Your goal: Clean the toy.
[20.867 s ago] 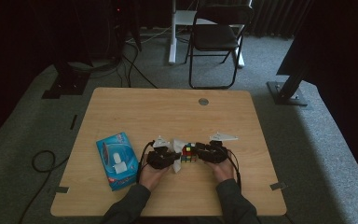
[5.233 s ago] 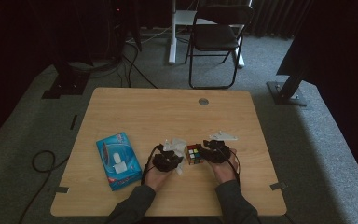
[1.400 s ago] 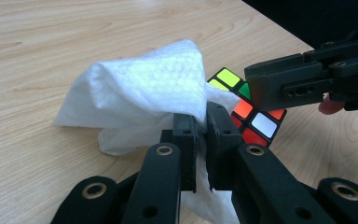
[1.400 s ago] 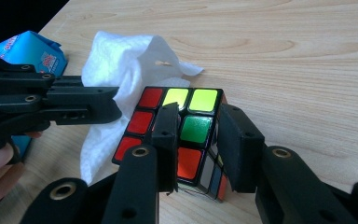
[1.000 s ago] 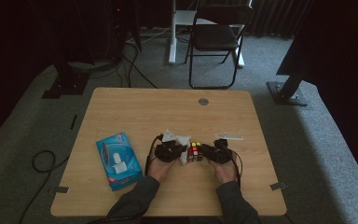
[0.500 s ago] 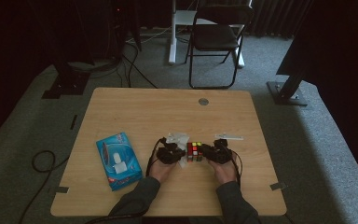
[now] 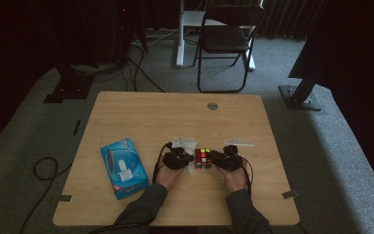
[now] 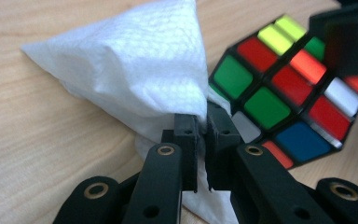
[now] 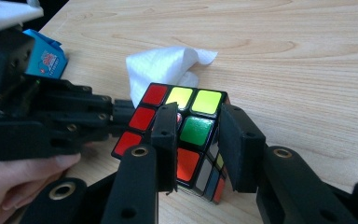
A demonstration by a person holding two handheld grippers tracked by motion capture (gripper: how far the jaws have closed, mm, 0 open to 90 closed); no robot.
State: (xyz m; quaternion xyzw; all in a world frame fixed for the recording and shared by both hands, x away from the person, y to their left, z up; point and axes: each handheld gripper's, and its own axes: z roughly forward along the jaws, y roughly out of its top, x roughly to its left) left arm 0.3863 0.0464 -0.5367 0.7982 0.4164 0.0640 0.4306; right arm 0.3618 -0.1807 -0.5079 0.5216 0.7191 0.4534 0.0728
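A scrambled Rubik's cube [image 7: 203, 158] stands on the wooden table [image 7: 175, 117] between my two grippers. My right gripper [image 9: 199, 140] is shut on the cube [image 9: 196, 129], one jaw on each side of its near corner. My left gripper [image 8: 204, 126] is shut on a crumpled white tissue [image 8: 135, 70], pinching a fold of it right beside the cube [image 8: 265, 107]. In the right gripper view the left gripper [image 9: 121, 112] reaches the cube's red side, and the tissue [image 9: 168, 65] bunches behind it. In the high view the left gripper [image 7: 190, 160] and the right gripper [image 7: 215, 159] flank the cube.
A blue tissue box [image 7: 123, 165] lies at the table's front left. A small grey disc [image 7: 213, 106] sits near the far edge. A folding chair [image 7: 226, 39] and cables stand on the floor beyond the table.
Since about five seconds ago my left gripper has moved with the tissue up against the cube. Over the last second nothing has visibly shifted.
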